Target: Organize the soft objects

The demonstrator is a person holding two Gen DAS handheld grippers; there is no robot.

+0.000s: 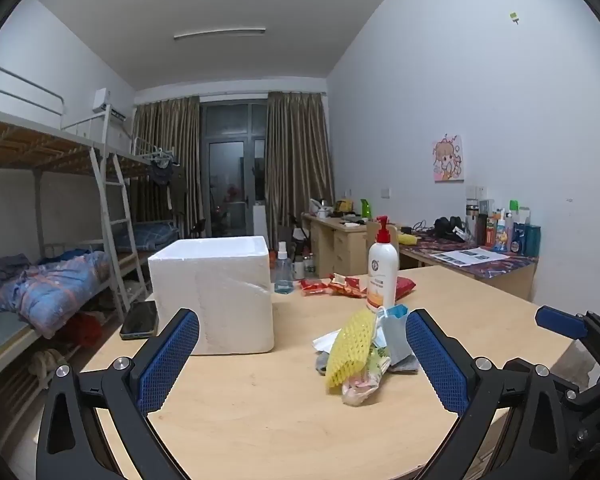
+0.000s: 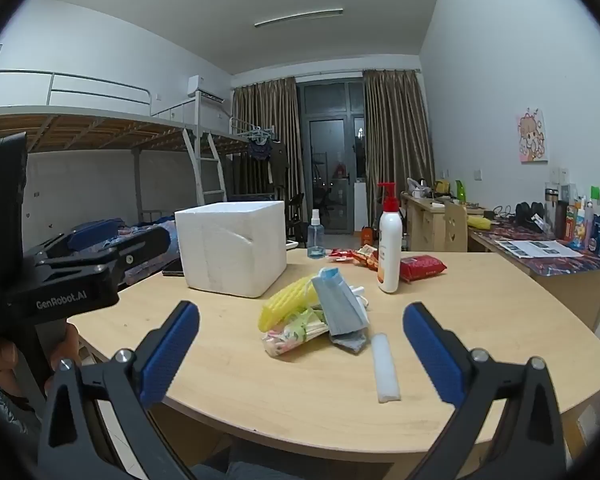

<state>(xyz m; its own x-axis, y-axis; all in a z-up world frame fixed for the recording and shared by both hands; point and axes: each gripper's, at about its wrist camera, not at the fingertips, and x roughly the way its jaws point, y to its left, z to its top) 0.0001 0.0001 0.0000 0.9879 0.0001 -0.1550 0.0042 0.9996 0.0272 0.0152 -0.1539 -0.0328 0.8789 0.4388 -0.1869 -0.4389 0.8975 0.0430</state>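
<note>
We hold both tools above the near edge of the round wooden table (image 1: pixel 260 420), and neither has anything in its grasp. Our left gripper (image 1: pixel 302 360) has its blue-padded fingers spread wide and empty, and past them we see the white foam box (image 1: pixel 216 292) standing on the table to the left, open at the top. Our right gripper (image 2: pixel 300 350) is likewise spread wide with nothing between its fingers, hanging short of the soft things. Those lie in a small heap near the middle of the table: a yellow foam net sleeve (image 2: pixel 286 304), a blue face mask (image 2: pixel 340 308) leaning across it, a floral fabric pouch (image 2: pixel 290 336) underneath and a grey cloth piece (image 2: pixel 354 342) at the heap's near right edge. Just beside the heap, nearer our right gripper, a white foam strip (image 2: pixel 385 368) lies flat and apart from the rest. Behind the heap a white pump bottle (image 2: pixel 390 248) stands upright, with red snack packets (image 2: pixel 422 268) and a clear spray bottle (image 2: pixel 315 236) further back. A dark phone (image 1: pixel 139 320) lies left of the box.
</note>
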